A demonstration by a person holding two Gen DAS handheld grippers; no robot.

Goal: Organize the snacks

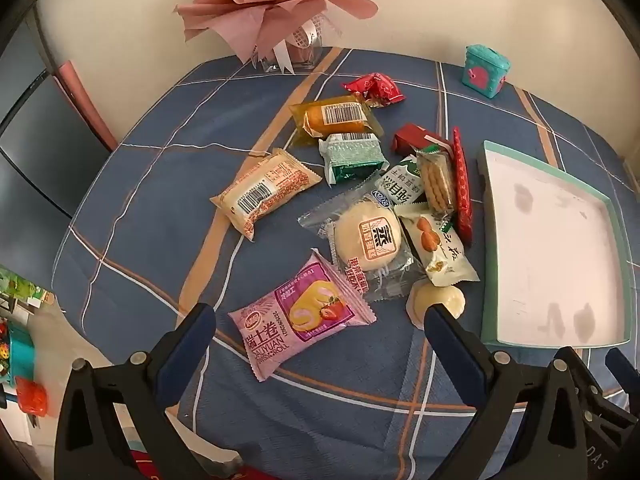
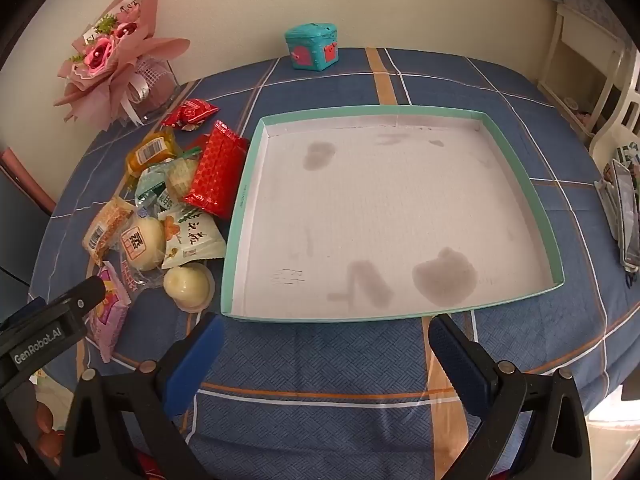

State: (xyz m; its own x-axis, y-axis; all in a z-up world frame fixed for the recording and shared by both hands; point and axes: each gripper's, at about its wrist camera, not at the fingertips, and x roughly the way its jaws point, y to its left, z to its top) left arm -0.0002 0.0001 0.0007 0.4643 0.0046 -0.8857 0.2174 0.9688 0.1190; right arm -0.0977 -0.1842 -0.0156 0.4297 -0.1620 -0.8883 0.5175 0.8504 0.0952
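Both grippers hover with jaws spread wide, holding nothing. Ahead of the left gripper (image 1: 320, 322) a pink swiss-roll packet (image 1: 303, 316) lies between its jaws on the blue plaid tabletop (image 1: 160, 184); the shallow teal-rimmed white tray (image 2: 520, 184) sits just beyond the right gripper (image 2: 322, 334)

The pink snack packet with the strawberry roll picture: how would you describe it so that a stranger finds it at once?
Start at the shallow teal-rimmed tray on the blue plaid tablecloth; the snack pile lies beside it. At the pile's near edge, between the open left gripper fingers, lies the pink packet. It is the only pink wrapper, showing a strawberry swiss roll.
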